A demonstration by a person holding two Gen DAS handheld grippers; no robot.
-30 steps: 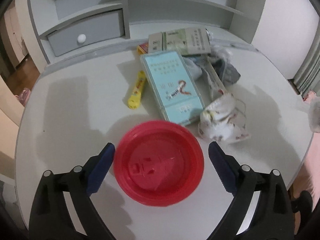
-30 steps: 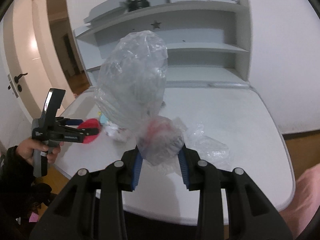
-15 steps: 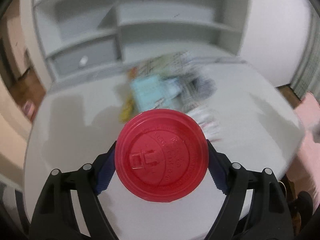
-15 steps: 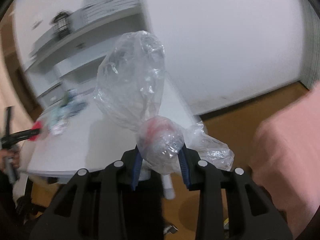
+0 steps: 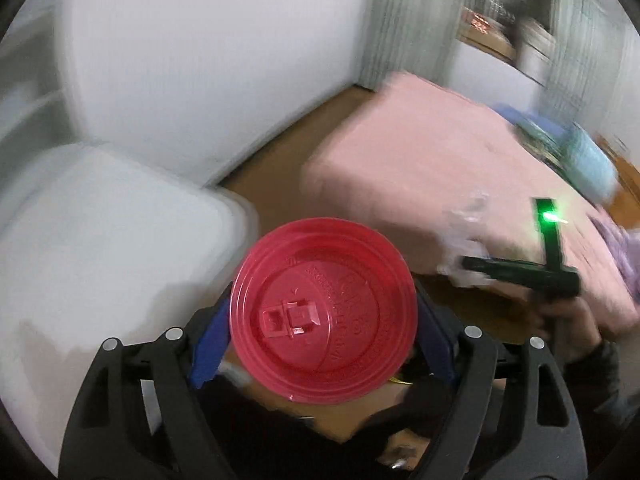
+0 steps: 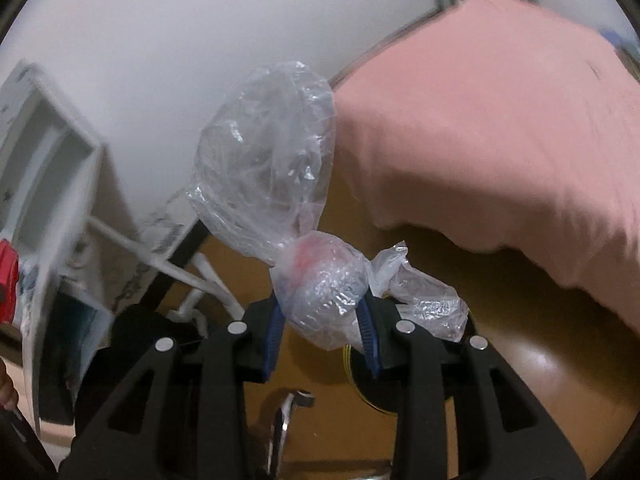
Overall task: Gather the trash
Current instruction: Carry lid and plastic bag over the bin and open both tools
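Note:
My left gripper [image 5: 323, 330] is shut on a round red plastic lid [image 5: 324, 310], held upright in the air past the corner of the white table [image 5: 100, 248]. My right gripper [image 6: 323, 320] is shut on a crumpled clear plastic bag [image 6: 272, 168] with something red knotted inside, held above the wooden floor. In the left wrist view the right gripper [image 5: 520, 270] shows at the right, blurred, with the bag [image 5: 466, 240] at its tip. The red lid also shows at the left edge of the right wrist view [image 6: 8, 280].
A pink bed [image 5: 440, 168] stands to the right, also in the right wrist view [image 6: 500, 128]. A wooden floor [image 6: 500, 320] lies below. White table legs [image 6: 192, 276] and the grey shelf unit [image 6: 44, 160] are at the left. The white wall [image 5: 200, 60] is behind.
Both grippers have swung right, away from the table toward the bed and floor. The left gripper shut on the red lid and lifted it off the table. The right still holds the bag.

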